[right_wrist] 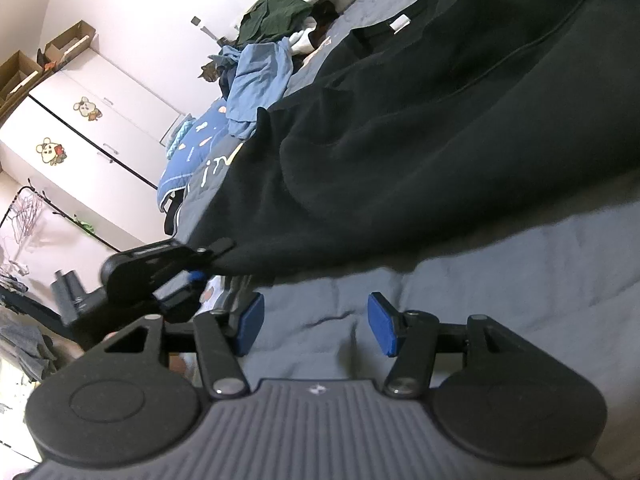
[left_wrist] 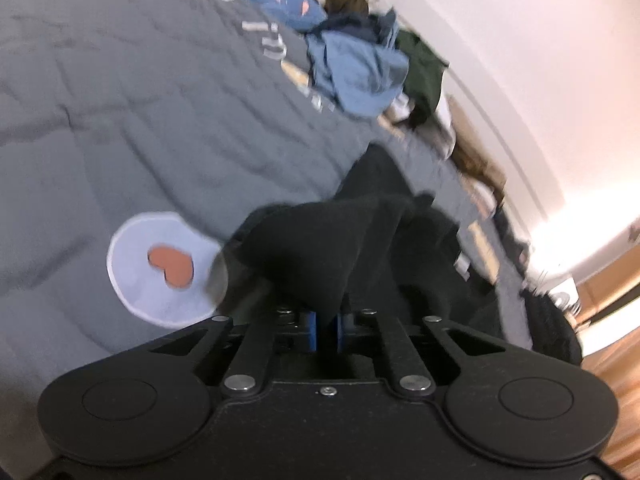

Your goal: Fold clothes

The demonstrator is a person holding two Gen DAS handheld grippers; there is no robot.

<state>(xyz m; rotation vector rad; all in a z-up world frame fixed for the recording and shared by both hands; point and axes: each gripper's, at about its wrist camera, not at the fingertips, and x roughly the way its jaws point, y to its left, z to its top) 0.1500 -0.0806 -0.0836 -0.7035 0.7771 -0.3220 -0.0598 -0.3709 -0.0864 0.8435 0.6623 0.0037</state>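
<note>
Grey quilted bedding covers the bed (left_wrist: 100,92) that serves as the work surface, with a pale wall behind and a white wardrobe (right_wrist: 92,128) carrying two cartoon animal stickers. Spread across the bed lies a black sweatshirt (right_wrist: 420,140), the garment being handled. Farther back sits a heap of unfolded clothes, a light blue shirt (left_wrist: 356,76) on top with a dark green garment (left_wrist: 424,64) just beside it.

The left gripper (left_wrist: 326,326) is pressed together on a fold of the sweatshirt's edge; black cloth rises straight out from between its blue pads, and the right wrist view shows it pinching the garment's corner. The right gripper (right_wrist: 316,324) stands spread, hovering over bare bedding near the sweatshirt's hem, with nothing between its pads.

By my reading the step in hand is taking hold of the sweatshirt to start a fold: one corner is secured, the other not yet. The next move likely calls for the right gripper to reach the hem, close on a matching corner, and then for both to lift evenly so the cloth stays flat.

A small white tag (right_wrist: 400,23) shows near the sweatshirt's neckline, too small to read. Pale lettering (left_wrist: 276,46) printed on the bedding is blurred and unreadable. A white patch with a reddish heart (left_wrist: 172,266) sits beside the left gripper.
</note>
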